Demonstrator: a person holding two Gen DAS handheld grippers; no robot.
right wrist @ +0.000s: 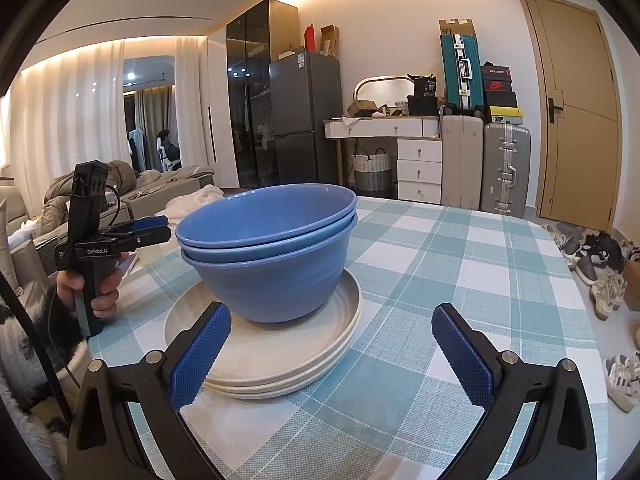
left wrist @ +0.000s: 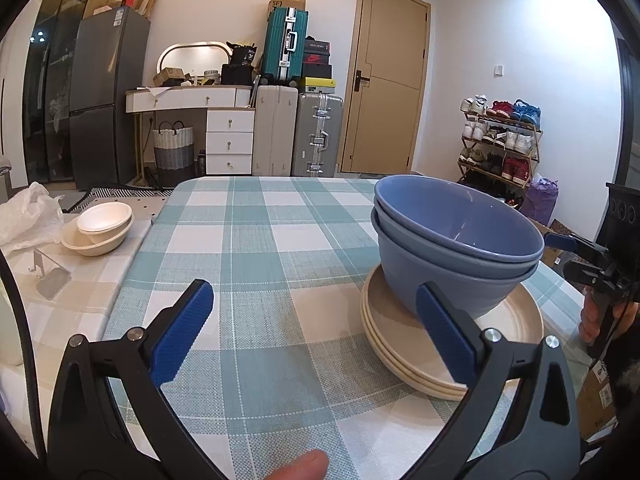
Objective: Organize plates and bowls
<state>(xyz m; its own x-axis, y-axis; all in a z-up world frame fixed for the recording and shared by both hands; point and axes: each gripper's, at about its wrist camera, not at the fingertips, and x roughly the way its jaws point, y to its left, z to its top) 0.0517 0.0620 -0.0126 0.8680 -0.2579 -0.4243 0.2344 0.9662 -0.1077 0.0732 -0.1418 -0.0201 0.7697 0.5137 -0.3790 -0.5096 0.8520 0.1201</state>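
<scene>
Blue bowls (right wrist: 272, 264) nested, stacked upright on pile of cream plates (right wrist: 280, 360); pile set on checked tablecloth (left wrist: 248, 248), toward its near right part in left wrist view. Left gripper (left wrist: 316, 332) held with jaws spread wide, nothing between pads; right pad seen in front of plates and lower bowl, contact cannot be told. Right gripper (right wrist: 332, 352) likewise wide apart, empty, low over cloth just before plate pile. White bowls (left wrist: 100, 228) seen apart on side surface at left.
</scene>
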